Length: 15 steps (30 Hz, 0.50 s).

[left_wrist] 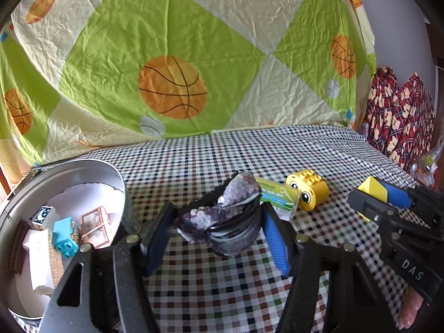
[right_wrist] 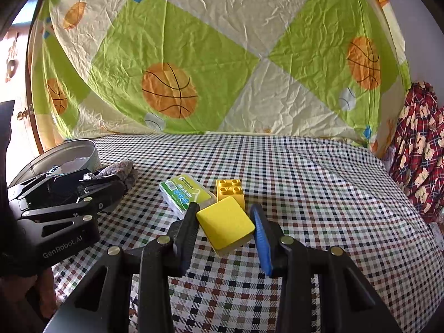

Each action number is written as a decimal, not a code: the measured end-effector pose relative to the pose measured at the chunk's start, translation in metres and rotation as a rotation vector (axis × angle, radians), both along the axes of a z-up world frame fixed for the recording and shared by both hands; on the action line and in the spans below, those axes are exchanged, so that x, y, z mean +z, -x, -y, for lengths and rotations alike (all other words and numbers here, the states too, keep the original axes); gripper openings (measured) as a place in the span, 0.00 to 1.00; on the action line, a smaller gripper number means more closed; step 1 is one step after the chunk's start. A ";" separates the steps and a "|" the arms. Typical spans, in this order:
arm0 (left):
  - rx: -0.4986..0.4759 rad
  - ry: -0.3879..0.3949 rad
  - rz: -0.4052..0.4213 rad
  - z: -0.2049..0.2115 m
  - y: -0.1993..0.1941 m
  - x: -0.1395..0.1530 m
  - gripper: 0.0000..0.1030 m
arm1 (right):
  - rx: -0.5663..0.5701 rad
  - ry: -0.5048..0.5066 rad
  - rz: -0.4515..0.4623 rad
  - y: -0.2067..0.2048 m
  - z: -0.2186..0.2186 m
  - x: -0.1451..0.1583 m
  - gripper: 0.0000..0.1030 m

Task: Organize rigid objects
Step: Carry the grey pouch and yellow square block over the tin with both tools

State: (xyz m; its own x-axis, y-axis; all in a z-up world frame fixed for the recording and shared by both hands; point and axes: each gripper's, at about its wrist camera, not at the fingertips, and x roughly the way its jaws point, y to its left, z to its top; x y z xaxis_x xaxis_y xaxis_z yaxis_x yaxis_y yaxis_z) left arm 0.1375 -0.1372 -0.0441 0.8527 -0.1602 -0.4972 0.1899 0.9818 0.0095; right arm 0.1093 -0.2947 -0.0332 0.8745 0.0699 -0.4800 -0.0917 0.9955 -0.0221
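In the left wrist view my left gripper [left_wrist: 217, 212] is shut on a purple-grey mottled, shell-like piece [left_wrist: 222, 222], held a little above the checked cloth [left_wrist: 222, 291]. To its left stands a round metal tin [left_wrist: 122, 183] with several small items in it. Behind the shell lie a clear box with a green label [left_wrist: 279, 198] and a yellow brick with eyes [left_wrist: 306, 193]. My right gripper [right_wrist: 225, 211] is shut on a yellow block [right_wrist: 226, 226]. In that view the yellow brick [right_wrist: 230, 190] and green-label box [right_wrist: 187, 194] sit just beyond it.
In the tin lie a teal brick [left_wrist: 65, 234], a white block [left_wrist: 38, 260], a copper-framed box [left_wrist: 95, 229] and a brown comb [left_wrist: 16, 249]. A basketball-print sheet [left_wrist: 172, 55] hangs behind the table. Red patterned fabric [left_wrist: 399, 116] is at the far right.
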 end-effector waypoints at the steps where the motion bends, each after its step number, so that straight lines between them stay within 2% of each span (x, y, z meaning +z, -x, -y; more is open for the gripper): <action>1: 0.002 0.001 0.004 -0.001 0.001 0.000 0.61 | 0.001 0.001 0.003 0.001 0.000 0.000 0.39; 7: 0.014 0.007 0.020 -0.004 0.004 0.001 0.61 | 0.007 0.000 0.017 0.003 0.000 0.002 0.39; 15: 0.037 0.012 0.052 -0.010 0.012 0.005 0.61 | -0.005 -0.016 0.086 0.015 0.003 0.008 0.39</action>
